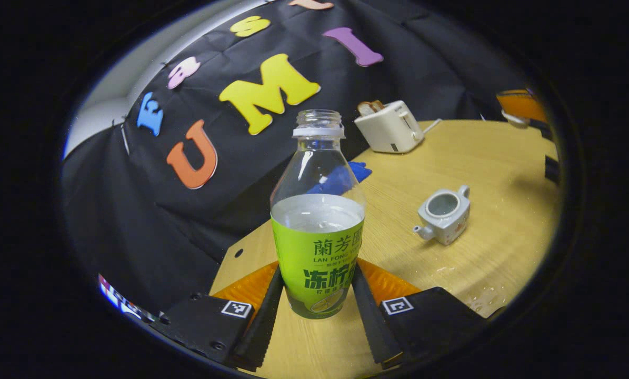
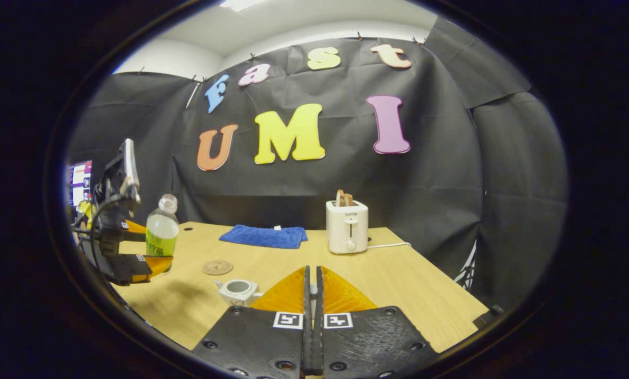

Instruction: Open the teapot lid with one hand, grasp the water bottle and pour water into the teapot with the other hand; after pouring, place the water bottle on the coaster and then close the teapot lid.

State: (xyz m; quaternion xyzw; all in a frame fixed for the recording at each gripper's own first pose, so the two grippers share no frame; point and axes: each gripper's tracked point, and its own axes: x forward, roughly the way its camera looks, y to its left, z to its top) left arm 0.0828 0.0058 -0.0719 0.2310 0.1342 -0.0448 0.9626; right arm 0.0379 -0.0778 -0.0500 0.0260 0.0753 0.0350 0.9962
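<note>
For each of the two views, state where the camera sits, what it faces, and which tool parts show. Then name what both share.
Left gripper view: rides the left tool, facing the gripped bottle; its fingers show.
Right gripper view: rides the right tool, facing the wall; its shut fingers show, left tool beyond.
Shared: bottle, teapot, toaster, cloth, table.

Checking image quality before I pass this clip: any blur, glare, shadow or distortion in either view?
Left gripper view: water bottle sharp between the left gripper fingers, strong fisheye bend at the table edge, small glints near the rim. Right gripper view: evenly lit, a soft shadow on the table beside the teapot, the wall bowed, no motion blur.
</note>
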